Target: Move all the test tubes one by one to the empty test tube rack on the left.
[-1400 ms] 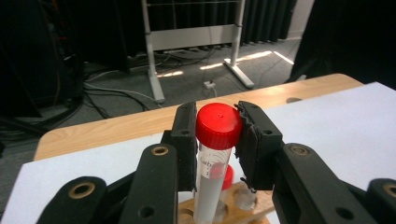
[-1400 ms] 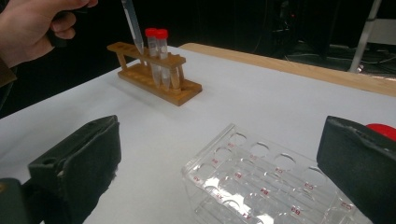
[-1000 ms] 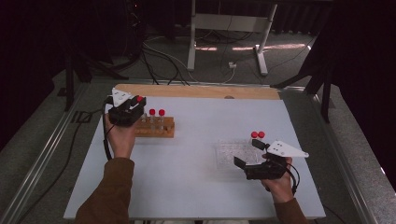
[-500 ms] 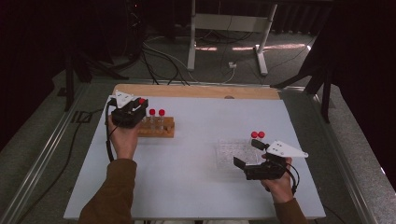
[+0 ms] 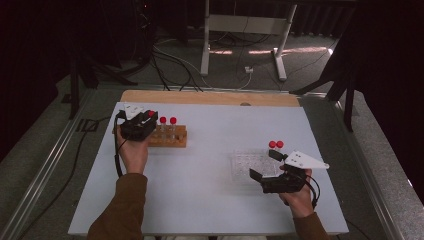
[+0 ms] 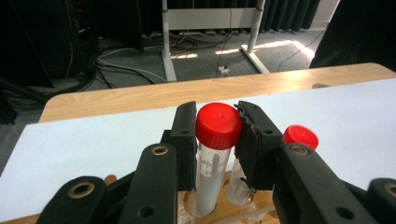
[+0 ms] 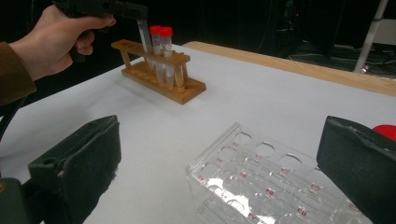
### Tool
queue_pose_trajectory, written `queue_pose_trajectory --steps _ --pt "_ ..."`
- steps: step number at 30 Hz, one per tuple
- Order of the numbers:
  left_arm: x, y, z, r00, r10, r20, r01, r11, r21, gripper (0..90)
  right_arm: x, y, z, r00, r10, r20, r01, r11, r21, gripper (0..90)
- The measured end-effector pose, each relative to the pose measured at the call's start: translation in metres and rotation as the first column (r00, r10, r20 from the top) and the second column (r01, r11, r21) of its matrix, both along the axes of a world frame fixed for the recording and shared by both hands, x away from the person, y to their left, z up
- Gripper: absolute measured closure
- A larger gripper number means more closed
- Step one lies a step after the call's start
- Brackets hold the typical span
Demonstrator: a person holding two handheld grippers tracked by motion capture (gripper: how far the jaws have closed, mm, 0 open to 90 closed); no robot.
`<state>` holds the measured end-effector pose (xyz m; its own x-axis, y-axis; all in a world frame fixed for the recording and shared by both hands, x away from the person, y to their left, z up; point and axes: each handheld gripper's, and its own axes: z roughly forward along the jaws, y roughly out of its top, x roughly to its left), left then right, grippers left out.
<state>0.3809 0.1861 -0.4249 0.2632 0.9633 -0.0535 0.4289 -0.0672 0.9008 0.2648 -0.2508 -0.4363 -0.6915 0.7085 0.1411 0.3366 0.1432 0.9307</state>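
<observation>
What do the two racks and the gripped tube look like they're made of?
Rack on the left: bare wood, likely, tan with visible grain. Rack on the right: clear glossy plastic, see-through with red labels. Tube: translucent plastic, probably, with a ribbed red cap.

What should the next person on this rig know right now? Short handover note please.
Left gripper: shut on a red-capped tube, just under the cap; the tube stands in the wooden rack.
Right gripper: open, holding nothing, resting by the clear plastic rack.
Wooden rack: two more capped tubes beside the gripped one.
Clear rack: two red-capped tubes at its far side; the other holes look free.
Done: likely two tubes moved.
Left: probably lift the gripped tube and carry it across, then the other two.
</observation>
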Motion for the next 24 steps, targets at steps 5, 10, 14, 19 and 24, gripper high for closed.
queue_pose_trajectory --steps 5,10,14,19,24 --pt "0.0 0.001 -0.005 0.9999 0.001 -0.015 -0.001 1.0 0.006 70.6 0.0 0.0 0.0 1.0 0.001 0.0 -0.001 1.0 0.0 0.0" --pt "0.001 0.001 -0.01 0.9994 0.002 -0.033 -0.002 0.9999 0.01 70.4 0.0 0.0 -0.001 1.0 0.001 0.001 -0.001 1.0 -0.002 0.0" --pt "0.0 0.003 -0.015 0.9991 0.006 -0.041 -0.006 1.0 0.008 70.3 0.0 0.0 -0.001 1.0 0.002 0.001 -0.002 1.0 -0.001 0.0" --pt "0.0 0.004 -0.02 0.9987 0.012 -0.049 -0.012 0.9999 0.006 70.3 0.0 0.0 -0.001 1.0 0.001 -0.002 -0.001 1.0 -0.001 0.0" --pt "-0.001 0.004 -0.024 0.9985 0.01 -0.054 -0.01 0.9999 0.003 69.9 0.0 0.0 -0.001 1.0 0.001 0.0 -0.001 1.0 0.0 0.0"
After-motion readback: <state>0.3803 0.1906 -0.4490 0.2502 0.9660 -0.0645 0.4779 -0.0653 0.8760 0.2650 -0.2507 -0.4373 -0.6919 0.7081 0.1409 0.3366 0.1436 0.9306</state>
